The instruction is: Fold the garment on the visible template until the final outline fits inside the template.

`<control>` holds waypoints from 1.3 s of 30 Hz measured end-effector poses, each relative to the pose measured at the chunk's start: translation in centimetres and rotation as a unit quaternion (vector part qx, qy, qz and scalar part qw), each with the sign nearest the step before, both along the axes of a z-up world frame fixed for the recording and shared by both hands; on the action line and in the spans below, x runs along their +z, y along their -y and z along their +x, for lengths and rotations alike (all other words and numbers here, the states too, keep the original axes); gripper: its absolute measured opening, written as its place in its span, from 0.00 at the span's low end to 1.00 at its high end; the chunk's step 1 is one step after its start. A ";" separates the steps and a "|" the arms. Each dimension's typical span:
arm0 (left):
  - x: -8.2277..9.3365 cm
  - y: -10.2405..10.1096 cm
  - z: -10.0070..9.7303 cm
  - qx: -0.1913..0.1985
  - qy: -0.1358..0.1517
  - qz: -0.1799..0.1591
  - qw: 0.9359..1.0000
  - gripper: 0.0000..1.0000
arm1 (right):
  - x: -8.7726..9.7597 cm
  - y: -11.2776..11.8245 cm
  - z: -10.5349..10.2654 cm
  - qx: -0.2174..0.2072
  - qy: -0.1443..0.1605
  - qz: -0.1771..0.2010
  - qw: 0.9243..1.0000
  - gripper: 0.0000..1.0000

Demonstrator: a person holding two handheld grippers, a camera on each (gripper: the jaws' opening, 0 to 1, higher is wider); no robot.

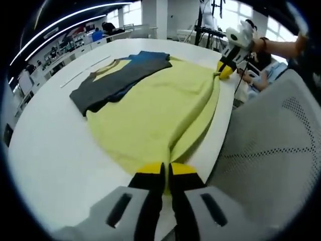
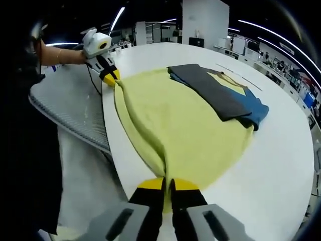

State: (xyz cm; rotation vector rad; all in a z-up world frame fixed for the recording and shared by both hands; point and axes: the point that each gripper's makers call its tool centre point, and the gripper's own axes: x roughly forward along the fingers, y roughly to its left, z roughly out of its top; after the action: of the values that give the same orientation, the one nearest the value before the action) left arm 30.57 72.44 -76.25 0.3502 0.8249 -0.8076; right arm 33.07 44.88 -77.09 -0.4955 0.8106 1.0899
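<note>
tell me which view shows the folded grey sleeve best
The right gripper view: the grey sleeve lies flat and plainly seen across the yellow shirt. In the left gripper view the sleeve looks smaller and more squashed at the far side.

garment (image 1: 160,110): pale yellow-green body; dark grey sleeves, blue patch at 12 o'clock
table (image 1: 55,160): plain white
left gripper (image 1: 165,175): black jaws, yellow tips, grey body
right gripper (image 2: 168,188): black jaws, yellow tips
chair back (image 1: 273,150): light grey perforated mesh, at 3 o'clock
</note>
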 end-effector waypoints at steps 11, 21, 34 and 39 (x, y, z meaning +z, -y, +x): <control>1.2 0.5 -2.1 -0.007 0.002 -0.005 1.000 0.01 | 0.6 0.5 -1.9 -0.005 -0.008 0.005 1.000 0.00; 1.4 0.4 -3.4 -0.003 -0.005 -0.009 1.000 0.01 | 1.2 0.4 -3.5 0.001 -0.025 0.008 1.000 0.00; 4.6 0.3 -1.5 0.001 0.028 -0.015 1.000 0.01 | 3.5 0.3 -1.6 0.000 0.001 0.011 1.000 0.00; 5.5 0.1 -0.2 0.001 0.040 -0.011 0.999 0.01 | 4.9 0.2 0.2 -0.009 0.025 0.019 0.999 0.00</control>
State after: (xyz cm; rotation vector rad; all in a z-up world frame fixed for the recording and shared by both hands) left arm 30.42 72.34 -70.78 0.3597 0.7414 -0.7962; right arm 33.32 44.64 -72.23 -0.4814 0.7472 1.0709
